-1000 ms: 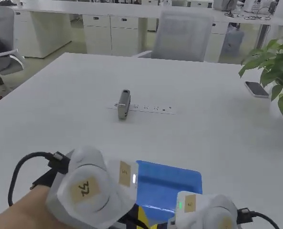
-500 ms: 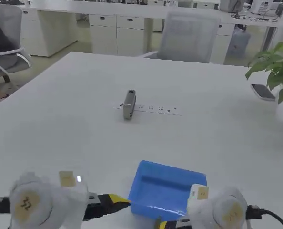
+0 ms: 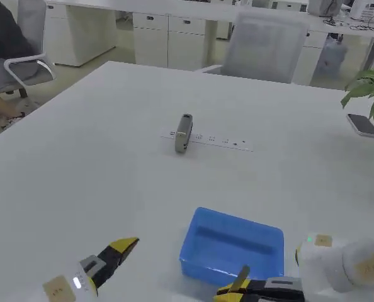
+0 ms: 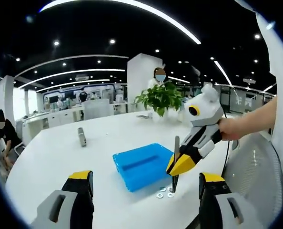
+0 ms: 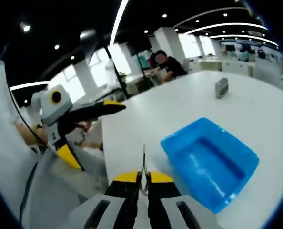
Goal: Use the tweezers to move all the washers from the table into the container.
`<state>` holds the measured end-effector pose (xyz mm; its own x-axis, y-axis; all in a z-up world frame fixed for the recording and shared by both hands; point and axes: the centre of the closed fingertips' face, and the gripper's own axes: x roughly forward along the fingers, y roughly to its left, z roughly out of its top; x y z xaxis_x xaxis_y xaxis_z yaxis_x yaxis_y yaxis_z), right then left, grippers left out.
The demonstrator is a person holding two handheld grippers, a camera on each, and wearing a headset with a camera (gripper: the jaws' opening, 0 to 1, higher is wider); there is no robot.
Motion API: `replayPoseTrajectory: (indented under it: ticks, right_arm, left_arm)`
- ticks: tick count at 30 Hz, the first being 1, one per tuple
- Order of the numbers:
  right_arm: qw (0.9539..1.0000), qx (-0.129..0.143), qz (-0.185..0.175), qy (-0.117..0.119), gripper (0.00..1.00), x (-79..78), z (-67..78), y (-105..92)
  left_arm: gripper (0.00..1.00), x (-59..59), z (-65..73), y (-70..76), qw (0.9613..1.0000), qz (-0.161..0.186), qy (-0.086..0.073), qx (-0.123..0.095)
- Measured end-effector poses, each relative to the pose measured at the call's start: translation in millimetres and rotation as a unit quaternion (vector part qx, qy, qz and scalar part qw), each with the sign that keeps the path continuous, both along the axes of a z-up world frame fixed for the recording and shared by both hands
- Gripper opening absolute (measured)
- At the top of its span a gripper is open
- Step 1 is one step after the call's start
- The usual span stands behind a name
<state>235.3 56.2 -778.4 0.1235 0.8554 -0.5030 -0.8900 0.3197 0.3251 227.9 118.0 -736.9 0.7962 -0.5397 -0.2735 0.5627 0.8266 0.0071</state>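
Lying on the white worktop, the washers are recorded in the left gripper view as a few small silver rings. They are grouped close together just beside the container, at its 5 o'clock. The container is noted as a shallow, open-topped, blue rectangular tray.

The tweezers, slim and grey, are clamped between the closed, yellow-tipped jaws of the right hand-held gripper. They are held near upright with the points down over the washers. Whether the points touch a washer cannot be told. The white body of this hand-held gripper is gripped by a hand.

The jaws of the left hand-held gripper are spread wide, with nothing held.

In the head view the left hand-held gripper is seen at 9 o'clock of the container. The right hand-held gripper is at 5 o'clock, with the tweezers against the tray's near wall.

Tan stickers are noted on both bodies, their markings too blurred to be read. A grey block stands well apart, at 12 o'clock of the container.
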Motion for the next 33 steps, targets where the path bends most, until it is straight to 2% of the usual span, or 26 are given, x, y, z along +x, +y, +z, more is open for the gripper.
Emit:
replayPoseTrajectory:
  ticks: [2, 6, 8, 9, 12, 14, 18, 21, 23, 27, 28, 30, 33]
  right_arm:
    - [1.0, -0.001, -0.001, -0.008, 0.02, 1.1, 10.1, -2.5]
    - [0.9994, 0.004, -0.015, -0.031, 0.02, 15.0, 31.4, -10.6]
    - [0.9986, 0.006, -0.03, -0.042, 0.02, 26.5, 40.5, -15.9]
    - [0.9981, 0.008, -0.039, -0.047, 0.02, 30.9, 44.6, -17.8]
    - [0.9966, 0.014, -0.058, -0.056, 0.02, 44.5, 51.3, -24.1]
    - [0.9954, 0.008, -0.072, -0.063, 0.02, 53.0, 49.0, -29.2]
    - [0.9922, -0.001, -0.112, -0.055, 0.02, 71.8, 36.7, -40.2]
    - [0.9883, -0.021, -0.143, -0.049, 0.02, 87.7, 23.2, -50.6]
    - [0.9863, -0.022, -0.158, -0.04, 0.03, 96.8, 17.0, -54.2]
    - [0.984, -0.046, -0.167, -0.04, 0.03, 110.0, 2.3, -59.3]
    - [0.9841, -0.049, -0.166, -0.04, 0.03, 112.0, -1.2, -58.1]
    - [0.9848, -0.053, -0.161, -0.037, 0.03, 113.6, -8.1, -56.0]
    - [0.9851, -0.064, -0.155, -0.038, 0.03, 113.7, -17.0, -55.5]
  left_arm:
    - [0.94, 1.3, 5.2, 1.7, 0.9998, 0.006, -0.008, -0.02]
    - [0.94, 1.6, 12.2, -1.1, 0.9991, 0.004, -0.02, -0.037]
    - [0.94, 0.7, 24.7, -6.3, 0.9959, -0.004, -0.031, -0.085]
    - [0.94, 0.3, 32.3, -7.0, 0.9928, -0.006, -0.038, -0.114]
    - [0.93, 1.0, 45.7, -4.0, 0.9856, -0.002, -0.054, -0.16]
    - [0.93, 2.0, 43.6, 0.1, 0.9861, 0.007, -0.049, -0.158]
    - [0.92, 3.0, 41.5, 1.5, 0.9864, 0.014, -0.044, -0.158]
    - [0.92, 2.8, 37.5, -1.0, 0.9892, 0.011, -0.041, -0.14]
    - [0.91, 2.0, 35.5, -3.2, 0.9907, 0.006, -0.039, -0.13]
    - [0.89, 1.2, 31.1, -5.0, 0.9926, 0.0, -0.032, -0.118]
    - [0.88, 1.4, 27.4, -4.9, 0.9939, 0.001, -0.024, -0.108]
    - [0.87, 1.5, 24.3, -3.9, 0.9951, 0.002, -0.022, -0.096]
    - [0.87, 1.0, 28.7, -3.7, 0.9943, 0.001, -0.033, -0.102]
